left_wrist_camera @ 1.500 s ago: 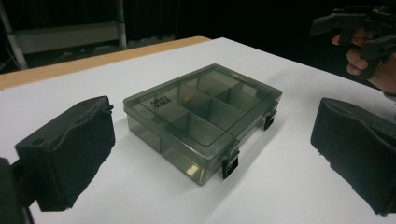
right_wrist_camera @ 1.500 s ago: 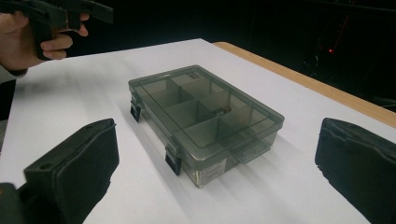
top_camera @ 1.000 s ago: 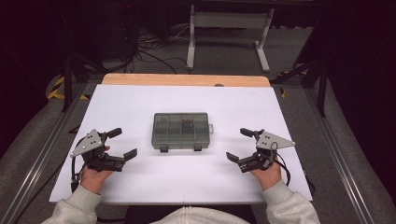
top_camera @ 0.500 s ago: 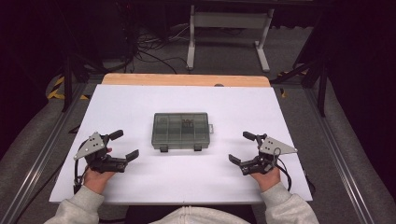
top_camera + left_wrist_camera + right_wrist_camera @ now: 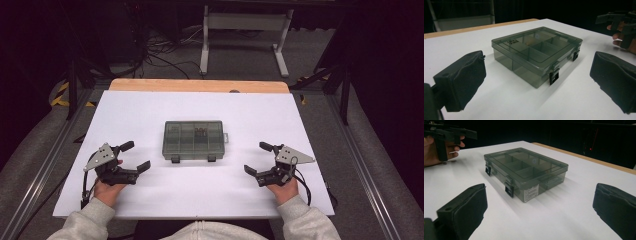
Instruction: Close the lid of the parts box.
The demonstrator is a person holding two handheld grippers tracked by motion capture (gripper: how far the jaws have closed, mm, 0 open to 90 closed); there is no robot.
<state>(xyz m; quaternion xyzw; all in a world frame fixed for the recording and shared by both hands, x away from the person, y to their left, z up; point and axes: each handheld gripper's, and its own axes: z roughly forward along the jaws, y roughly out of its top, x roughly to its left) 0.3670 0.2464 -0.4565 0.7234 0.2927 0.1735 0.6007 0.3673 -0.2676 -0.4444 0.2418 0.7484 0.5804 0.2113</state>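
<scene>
Organizer box lies flat, lid shut, mid worktop, between both tools; likely centred for reach from either side; left tool rests near box's left end, jaws spread, holding nothing; box long axis runs left-right, two latches face person; right tool mirrors it, jaws spread, empty, apart from box.
</scene>
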